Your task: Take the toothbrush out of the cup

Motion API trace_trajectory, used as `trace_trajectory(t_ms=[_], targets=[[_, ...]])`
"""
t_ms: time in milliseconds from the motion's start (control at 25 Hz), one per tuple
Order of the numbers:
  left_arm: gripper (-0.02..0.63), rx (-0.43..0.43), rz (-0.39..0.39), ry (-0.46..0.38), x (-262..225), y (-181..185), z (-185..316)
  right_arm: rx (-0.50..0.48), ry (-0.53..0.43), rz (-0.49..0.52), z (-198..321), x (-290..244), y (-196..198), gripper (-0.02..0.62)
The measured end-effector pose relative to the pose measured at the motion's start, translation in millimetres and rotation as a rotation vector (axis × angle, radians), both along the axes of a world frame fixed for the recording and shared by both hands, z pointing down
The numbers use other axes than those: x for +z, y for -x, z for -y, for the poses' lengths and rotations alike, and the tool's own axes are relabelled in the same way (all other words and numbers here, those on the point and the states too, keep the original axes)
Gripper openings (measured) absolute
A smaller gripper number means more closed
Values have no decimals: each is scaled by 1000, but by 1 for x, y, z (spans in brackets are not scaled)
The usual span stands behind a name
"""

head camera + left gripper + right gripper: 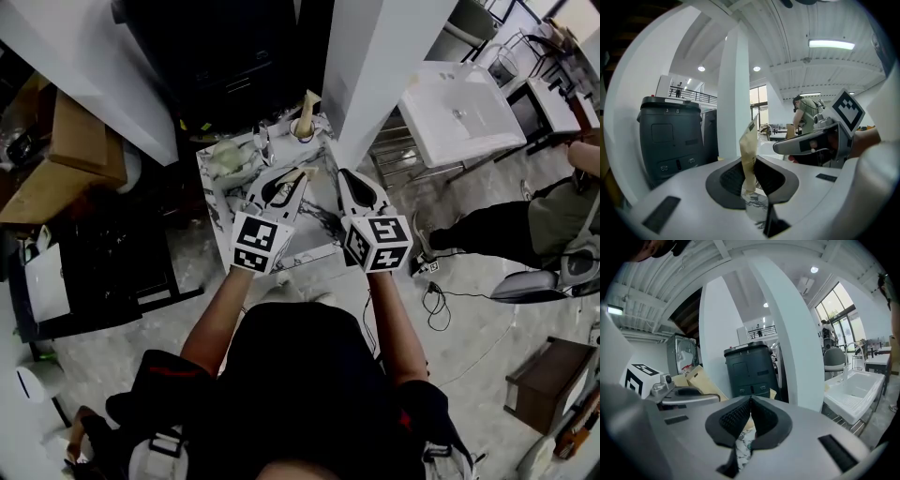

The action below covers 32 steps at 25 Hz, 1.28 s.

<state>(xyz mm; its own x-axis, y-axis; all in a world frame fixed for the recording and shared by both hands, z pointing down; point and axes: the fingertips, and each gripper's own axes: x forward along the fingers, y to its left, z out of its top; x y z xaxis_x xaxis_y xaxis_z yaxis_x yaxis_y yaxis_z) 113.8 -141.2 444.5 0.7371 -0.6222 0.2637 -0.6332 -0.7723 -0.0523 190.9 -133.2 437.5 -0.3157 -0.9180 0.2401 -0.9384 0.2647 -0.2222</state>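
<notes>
- A dark bin [670, 136] stands at far left, behind a marble-patterned tabletop [317, 227] that the person faces with a gripper in each hand.
- The left gripper [294, 182] is closed most of the way on a beige paper sleeve, by all appearances the wrapped toothbrush [749, 157]. The sleeve stands up from between the jaws, over the tabletop and clear of the cup.
- The cup [302, 129] sits at the back of the tabletop, just beyond the left gripper's tips, with another beige pointed piece standing in it. What that piece is cannot be told from here.
- The right gripper [750, 414] hovers beside the left with its jaws pressed together and nothing between them.
- A white sink [459, 117] is off to the right, well apart from the work.
- Handling, as judged: the toothbrush should be very light, with a stiff handle under thin paper that creases and may slide. The safest hold is low on the sleeve, where the handle backs it, not on the loose upper flap. A modest squeeze should be enough.
</notes>
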Motion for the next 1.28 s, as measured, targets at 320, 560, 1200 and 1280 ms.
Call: trace_trajectory(t_ms=[320, 560, 1200, 1280], targets=[[63, 9, -18, 32, 10, 27, 14, -5, 33, -36, 24, 15, 27, 35], [63, -8, -22, 52, 19, 38, 20, -13, 49, -38, 39, 24, 33, 35], [63, -97, 14, 118, 48, 27, 68, -113, 81, -30, 111, 64, 21, 35], [63, -108, 8, 133, 51, 22, 75, -125, 90, -26, 121, 71, 18, 35]])
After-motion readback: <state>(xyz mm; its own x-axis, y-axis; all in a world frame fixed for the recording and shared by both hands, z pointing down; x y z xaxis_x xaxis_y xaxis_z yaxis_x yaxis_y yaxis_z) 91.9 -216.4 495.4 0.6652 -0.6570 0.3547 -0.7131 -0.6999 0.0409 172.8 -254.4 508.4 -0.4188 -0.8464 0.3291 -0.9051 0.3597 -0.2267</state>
